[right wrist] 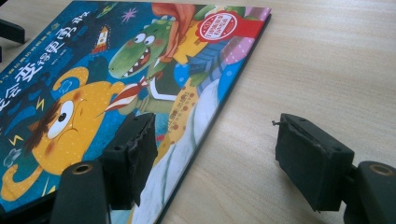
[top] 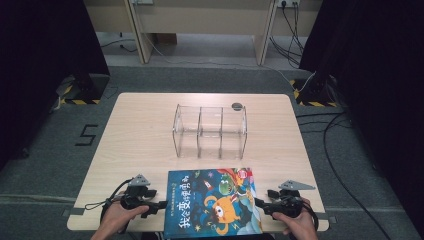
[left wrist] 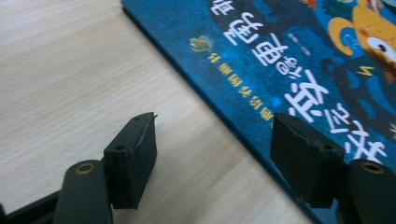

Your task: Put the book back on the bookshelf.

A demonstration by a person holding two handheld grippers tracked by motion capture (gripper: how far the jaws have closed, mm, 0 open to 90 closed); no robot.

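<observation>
A picture book (top: pixel 214 201) with a dark blue cover, an orange monster and a green dinosaur lies flat at the table's front edge. My left gripper (top: pixel 162 204) sits at the book's left edge, held by a hand. In the left gripper view the book (left wrist: pixel 299 56) has its edge running between the jaws of the left gripper (left wrist: pixel 215 140), which stand open, one over bare wood and one over the cover. My right gripper (top: pixel 257 202) is at the book's right edge. In the right gripper view the right gripper (right wrist: pixel 215 140) is open astride the edge of the book (right wrist: pixel 140 60).
A clear acrylic organiser (top: pixel 210 131) with three compartments stands upright in the middle of the light wooden table (top: pixel 135 135). A small dark round disc (top: pixel 236 106) lies behind it. Black stands and cables are on the floor around the table.
</observation>
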